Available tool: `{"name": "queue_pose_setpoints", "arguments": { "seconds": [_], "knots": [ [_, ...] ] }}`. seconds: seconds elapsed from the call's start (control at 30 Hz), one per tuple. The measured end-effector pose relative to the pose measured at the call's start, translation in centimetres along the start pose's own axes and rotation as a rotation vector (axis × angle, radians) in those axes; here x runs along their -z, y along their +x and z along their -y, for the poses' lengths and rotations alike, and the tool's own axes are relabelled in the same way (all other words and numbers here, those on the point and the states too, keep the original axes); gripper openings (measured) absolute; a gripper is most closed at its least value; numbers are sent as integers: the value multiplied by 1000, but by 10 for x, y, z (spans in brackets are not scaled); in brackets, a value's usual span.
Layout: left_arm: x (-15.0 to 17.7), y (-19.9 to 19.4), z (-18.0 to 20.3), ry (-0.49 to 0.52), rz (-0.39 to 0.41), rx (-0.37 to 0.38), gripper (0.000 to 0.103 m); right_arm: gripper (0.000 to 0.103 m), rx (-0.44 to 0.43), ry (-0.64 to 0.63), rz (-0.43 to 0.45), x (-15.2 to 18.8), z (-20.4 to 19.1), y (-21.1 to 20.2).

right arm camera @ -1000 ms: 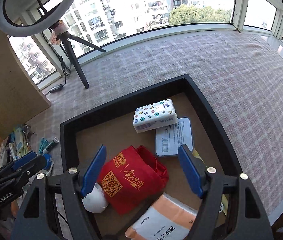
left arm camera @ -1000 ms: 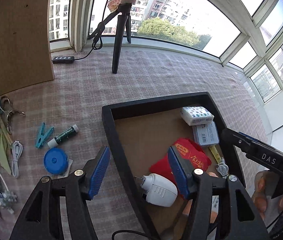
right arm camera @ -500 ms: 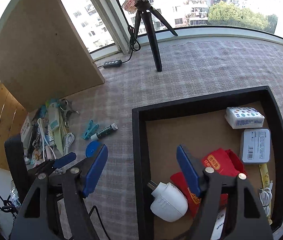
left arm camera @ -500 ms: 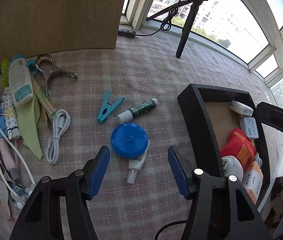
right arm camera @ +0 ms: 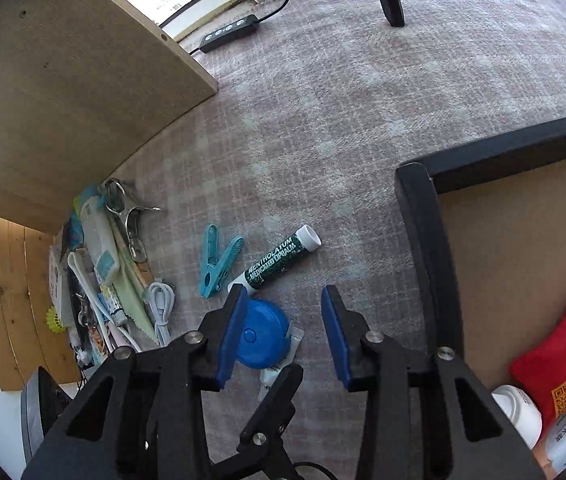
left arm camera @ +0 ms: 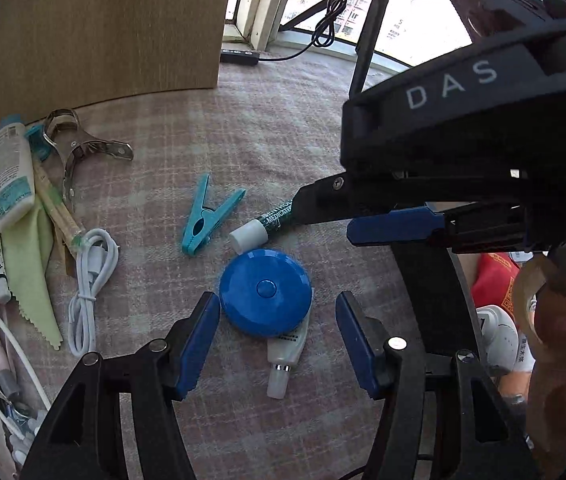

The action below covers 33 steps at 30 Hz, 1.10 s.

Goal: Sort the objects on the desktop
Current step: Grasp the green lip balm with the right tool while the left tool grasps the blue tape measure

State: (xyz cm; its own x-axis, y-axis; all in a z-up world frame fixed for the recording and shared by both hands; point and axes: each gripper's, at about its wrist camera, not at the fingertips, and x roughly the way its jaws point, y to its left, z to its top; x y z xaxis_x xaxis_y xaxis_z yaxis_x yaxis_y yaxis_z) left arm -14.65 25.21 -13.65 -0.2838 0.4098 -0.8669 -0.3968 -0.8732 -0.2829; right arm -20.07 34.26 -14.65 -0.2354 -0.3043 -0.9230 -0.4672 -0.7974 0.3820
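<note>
A wooden board (right arm camera: 63,80) leans by the window, a tripod leg (left arm camera: 367,40) and black power strip (right arm camera: 229,34) stand on the checked cloth (right arm camera: 363,100)

Blue round case (left arm camera: 265,292) between open left claw (left arm camera: 277,344) pads.

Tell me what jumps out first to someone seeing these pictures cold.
The blue round tape measure on the checked cloth, lying partly on a small white tube, sits just ahead of the open left gripper. The right gripper, jaws closing on nothing yet, comes in over the green lip balm stick, beside a teal clothespin. A jumble of cables and bottles crowds the left edge, and the black tray lies to the right.
</note>
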Motion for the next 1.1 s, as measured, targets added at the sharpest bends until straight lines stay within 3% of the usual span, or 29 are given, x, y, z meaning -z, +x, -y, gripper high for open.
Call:
{"name": "queue_pose_setpoints", "arguments": {
  "seconds": [0.27, 0.37, 0.63, 0.8, 0.9, 1.1],
  "knots": [
    [-7, 5, -8, -23, 21, 17, 53, 33, 15, 54, -10, -15, -4, 24],
    [-9, 6, -8, -19, 28, 15, 51, 28, 41, 16, -12, -17, -14, 28],
    [-13, 6, -13, -12, 23, 29, 47, 27, 157, -146, -25, -28, -48, 39],
    [-14, 7, -9, 3, 30, 21, 47, 16, 222, -248, -5, -31, -64, 44],
    [-13, 8, -3, 40, 35, 0, 48, 16, 234, -284, -3, -45, -73, 46],
    [-19, 16, 13, 81, 45, -62, 48, 16, 238, -276, 14, -65, -53, 33]
  ]
}}
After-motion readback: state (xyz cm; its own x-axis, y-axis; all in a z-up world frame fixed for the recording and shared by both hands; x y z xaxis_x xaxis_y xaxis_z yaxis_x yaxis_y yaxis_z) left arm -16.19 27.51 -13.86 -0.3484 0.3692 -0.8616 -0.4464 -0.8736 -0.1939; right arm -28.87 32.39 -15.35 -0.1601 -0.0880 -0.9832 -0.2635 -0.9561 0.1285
